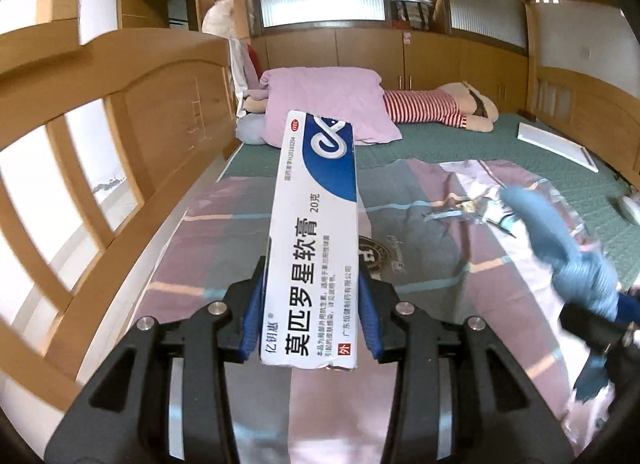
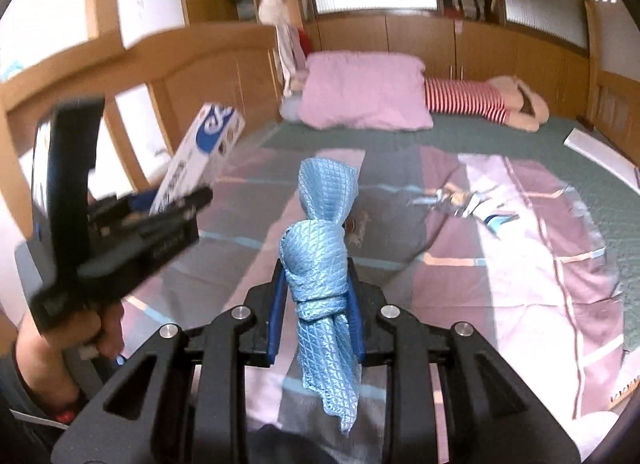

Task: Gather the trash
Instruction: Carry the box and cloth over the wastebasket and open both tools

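Observation:
My left gripper [image 1: 310, 304] is shut on a long white and blue ointment box [image 1: 316, 232], held above the bed; the box also shows in the right wrist view [image 2: 200, 152], sticking up from the left gripper [image 2: 172, 204]. My right gripper [image 2: 316, 296] is shut on a knotted light blue cloth [image 2: 320, 248], which also shows blurred in the left wrist view [image 1: 560, 248]. A crumpled silver wrapper [image 2: 468, 200] lies on the patchwork sheet to the right; it also shows in the left wrist view [image 1: 468, 212].
The bed has a pink and grey patchwork sheet [image 2: 520, 264] over a green quilt [image 2: 480, 132]. A pink pillow [image 2: 364, 88] and a striped plush toy [image 2: 480, 100] lie at the far end. A white flat box [image 2: 600, 156] lies at the right. A wooden bed rail [image 1: 100, 144] runs along the left.

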### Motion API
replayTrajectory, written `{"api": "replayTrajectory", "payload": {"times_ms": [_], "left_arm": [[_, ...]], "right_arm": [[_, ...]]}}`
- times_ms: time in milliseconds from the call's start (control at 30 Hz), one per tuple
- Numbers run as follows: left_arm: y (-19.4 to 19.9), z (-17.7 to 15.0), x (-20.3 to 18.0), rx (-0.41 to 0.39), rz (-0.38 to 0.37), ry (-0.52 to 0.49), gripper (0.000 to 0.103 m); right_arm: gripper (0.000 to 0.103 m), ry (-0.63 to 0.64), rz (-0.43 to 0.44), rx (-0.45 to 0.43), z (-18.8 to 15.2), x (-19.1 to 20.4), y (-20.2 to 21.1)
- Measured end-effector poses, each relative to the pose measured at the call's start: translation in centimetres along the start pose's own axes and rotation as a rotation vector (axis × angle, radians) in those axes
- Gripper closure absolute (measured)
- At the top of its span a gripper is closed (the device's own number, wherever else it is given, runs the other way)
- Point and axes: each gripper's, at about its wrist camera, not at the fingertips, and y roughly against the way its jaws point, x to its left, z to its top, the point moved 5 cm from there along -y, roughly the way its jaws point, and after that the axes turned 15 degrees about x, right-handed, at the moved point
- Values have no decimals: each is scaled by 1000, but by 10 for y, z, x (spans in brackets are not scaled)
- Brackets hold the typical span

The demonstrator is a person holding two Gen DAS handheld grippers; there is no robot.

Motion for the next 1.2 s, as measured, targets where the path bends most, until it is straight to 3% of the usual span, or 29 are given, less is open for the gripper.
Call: {"api": "replayTrajectory", "payload": {"times_ms": [133, 400, 633, 767, 900, 1033, 1100, 1167, 1200], "left_arm": [[41, -13, -10, -19, -24, -24, 61], [127, -26, -55, -130, -67, -107, 62], [162, -42, -108, -163, -122, -200, 62], [169, -49, -146, -154, -179, -269, 62], [166, -57, -187, -123, -265, -355, 62], [161, -67, -223, -90, -320, -438, 62], [155, -73, -242, -64, -352, -475, 62], [149, -81, -259, -30, -386, -516, 62], [144, -86, -268, -10, -405, -537, 62]], "right_arm": [[75, -36, -9, -51, -14, -10, 43], [75, -129, -67, -152, -52, -43, 123], [75, -181, -175, -185, -90, -73, 160], [75, -266, -267, -153, -126, -112, 174], [75, -376, -330, -56, -169, -154, 166], [75, -474, -318, 79, -207, -188, 145], [69, -504, -308, 146, -221, -196, 134], [34, -522, -318, 157, -231, -198, 132], [29, -531, -346, 140, -235, -198, 136]]}}
